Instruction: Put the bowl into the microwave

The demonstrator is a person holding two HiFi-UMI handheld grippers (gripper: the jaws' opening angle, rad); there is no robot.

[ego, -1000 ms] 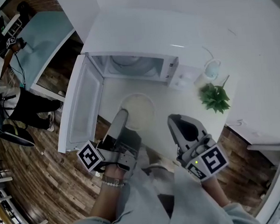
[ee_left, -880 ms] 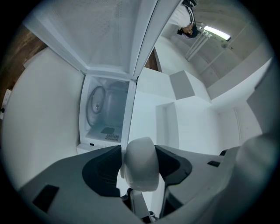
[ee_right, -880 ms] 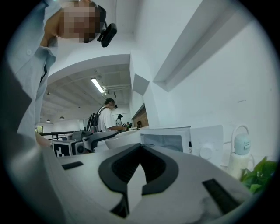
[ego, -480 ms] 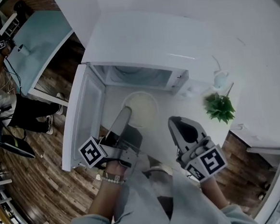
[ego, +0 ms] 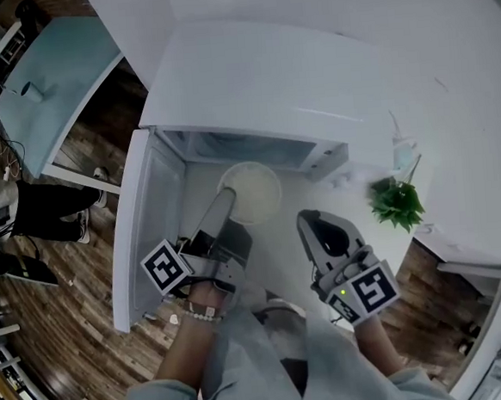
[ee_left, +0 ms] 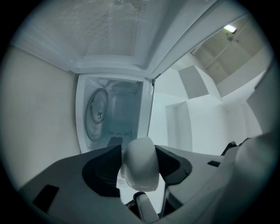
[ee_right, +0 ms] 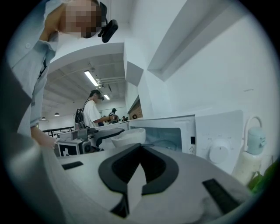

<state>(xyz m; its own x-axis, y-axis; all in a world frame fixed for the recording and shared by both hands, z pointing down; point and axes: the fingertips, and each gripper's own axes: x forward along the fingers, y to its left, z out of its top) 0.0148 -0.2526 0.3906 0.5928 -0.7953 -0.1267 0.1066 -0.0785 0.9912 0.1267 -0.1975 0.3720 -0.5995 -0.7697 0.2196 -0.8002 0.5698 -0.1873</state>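
Here the jaws of the left gripper [ee_left: 139, 154] are clamped on the rim of the bowl [ego: 252, 191]. The bowl is held upright just in front of the mouth of the microwave [ego: 258, 78] and is not yet inside. The door [ego: 144, 213] is swung wide to the left, and the turntable [ee_left: 96, 115] can be seen within. The right gripper [ee_right: 138, 153] is closed with nothing between its jaws and is held off to the right, near the plant [ego: 396, 200].
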